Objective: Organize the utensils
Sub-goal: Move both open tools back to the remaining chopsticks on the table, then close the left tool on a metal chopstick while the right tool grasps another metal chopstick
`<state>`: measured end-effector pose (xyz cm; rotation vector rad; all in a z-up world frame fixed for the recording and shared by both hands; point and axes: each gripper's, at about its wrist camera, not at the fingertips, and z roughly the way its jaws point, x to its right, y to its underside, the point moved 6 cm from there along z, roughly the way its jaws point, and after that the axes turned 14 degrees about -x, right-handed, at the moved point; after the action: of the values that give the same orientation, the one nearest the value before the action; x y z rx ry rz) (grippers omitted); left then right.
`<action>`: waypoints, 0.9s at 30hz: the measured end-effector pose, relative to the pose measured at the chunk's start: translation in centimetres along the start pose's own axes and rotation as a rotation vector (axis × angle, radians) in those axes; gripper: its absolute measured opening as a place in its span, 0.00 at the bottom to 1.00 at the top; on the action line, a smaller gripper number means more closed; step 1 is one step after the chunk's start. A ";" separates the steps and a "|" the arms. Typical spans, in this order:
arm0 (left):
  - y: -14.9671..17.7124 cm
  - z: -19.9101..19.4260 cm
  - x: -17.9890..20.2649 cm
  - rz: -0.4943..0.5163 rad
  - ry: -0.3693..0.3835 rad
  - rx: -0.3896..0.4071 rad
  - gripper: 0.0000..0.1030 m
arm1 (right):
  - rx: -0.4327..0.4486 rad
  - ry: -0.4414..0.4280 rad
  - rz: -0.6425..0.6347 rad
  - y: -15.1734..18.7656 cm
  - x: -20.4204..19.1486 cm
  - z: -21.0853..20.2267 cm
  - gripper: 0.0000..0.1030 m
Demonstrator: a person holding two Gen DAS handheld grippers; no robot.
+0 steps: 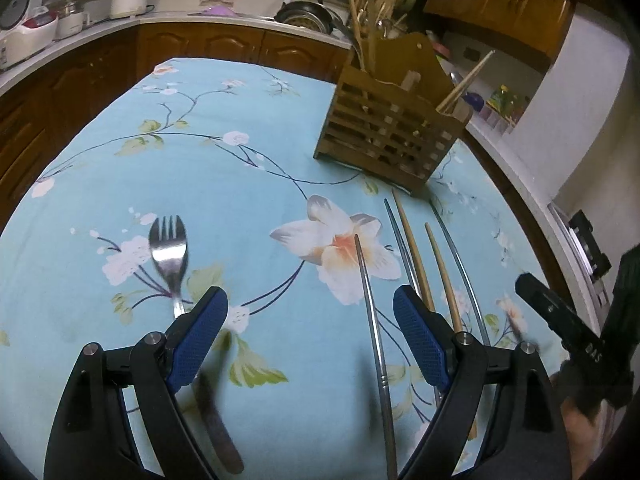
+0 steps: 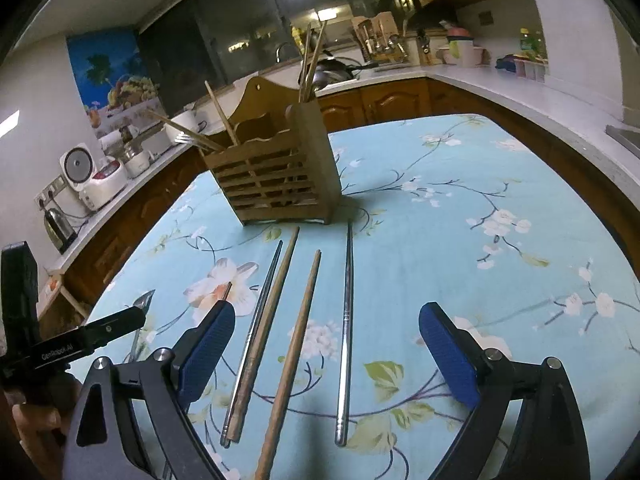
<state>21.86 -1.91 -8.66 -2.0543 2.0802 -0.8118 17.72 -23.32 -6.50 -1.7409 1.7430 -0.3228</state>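
A wooden slatted utensil holder (image 1: 384,136) (image 2: 276,180) stands on the floral blue tablecloth and holds several chopsticks. In the left wrist view a metal fork (image 1: 170,256) lies at the left. Metal chopsticks (image 1: 372,320) and wooden chopsticks (image 1: 416,256) lie side by side in front of the holder. My left gripper (image 1: 310,312) is open and empty above the cloth, between the fork and the chopsticks. My right gripper (image 2: 326,330) is open and empty over two wooden chopsticks (image 2: 296,344) and metal ones (image 2: 346,336).
The table (image 2: 500,184) is ringed by wooden cabinets and a white counter (image 1: 120,16) with rice cookers, a kettle (image 2: 60,224) and pans. The left gripper (image 2: 72,344) shows at the left of the right wrist view.
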 end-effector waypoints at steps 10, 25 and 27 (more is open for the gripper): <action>-2.1 1.7 1.6 0.050 -0.019 -0.048 0.79 | -0.044 0.038 -0.002 -2.4 1.1 2.2 0.79; -3.6 6.7 4.2 0.142 -0.056 -0.183 0.45 | -0.188 0.047 -0.032 -6.5 2.0 8.7 0.41; -3.6 7.2 4.4 0.152 -0.067 -0.188 0.40 | -0.204 0.059 -0.049 -6.9 1.8 9.6 0.40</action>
<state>27.88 -7.97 -11.91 -1.9479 2.3189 -0.5362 29.10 -23.17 -10.21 -1.9380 1.8312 -0.2256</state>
